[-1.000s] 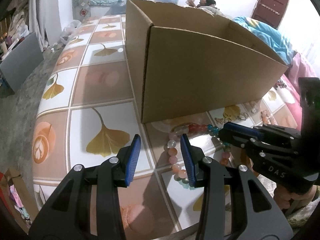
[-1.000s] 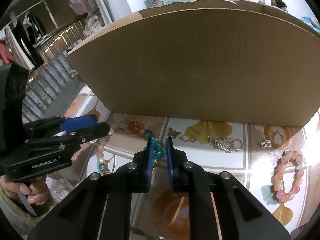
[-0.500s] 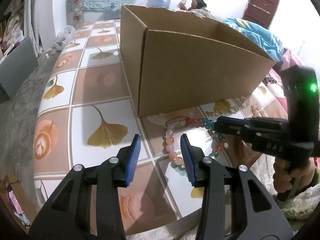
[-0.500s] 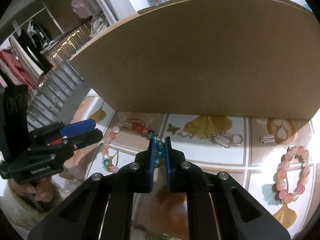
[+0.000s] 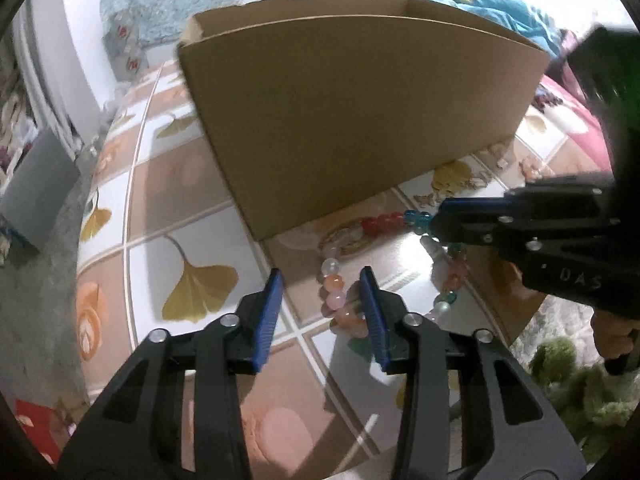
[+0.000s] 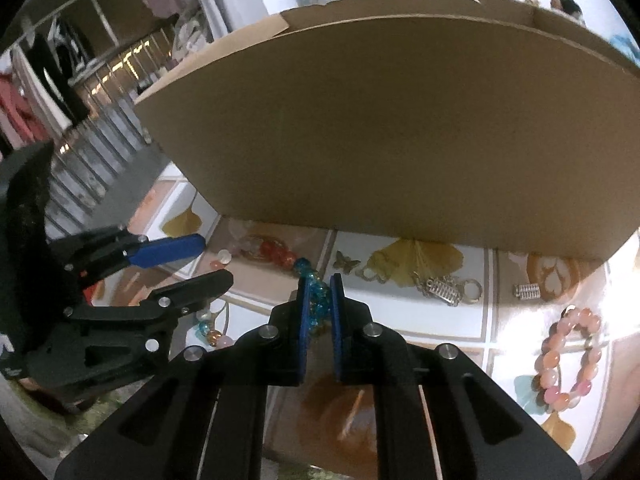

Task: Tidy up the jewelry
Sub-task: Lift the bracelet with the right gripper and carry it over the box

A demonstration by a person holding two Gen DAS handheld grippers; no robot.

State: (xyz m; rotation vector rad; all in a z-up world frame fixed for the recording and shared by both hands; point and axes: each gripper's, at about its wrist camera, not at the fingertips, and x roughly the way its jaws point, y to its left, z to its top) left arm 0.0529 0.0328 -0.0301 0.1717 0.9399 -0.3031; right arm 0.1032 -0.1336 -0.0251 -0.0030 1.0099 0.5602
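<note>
A long bead necklace with pink, orange, red and blue beads lies on the tiled table in front of an open cardboard box. My right gripper is shut on the necklace's blue beads; it shows from the side in the left wrist view. My left gripper is open and empty, just above the necklace's pink beads. The box fills the right wrist view, and my left gripper shows there at the left.
A pink bead bracelet, a butterfly charm, a silver keyring charm and a small silver coil lie on the table before the box. The table's front edge is close below both grippers.
My right gripper has closed on the blue beads and holds them. My left gripper has moved closer to the box, over the pink beads, still open.
</note>
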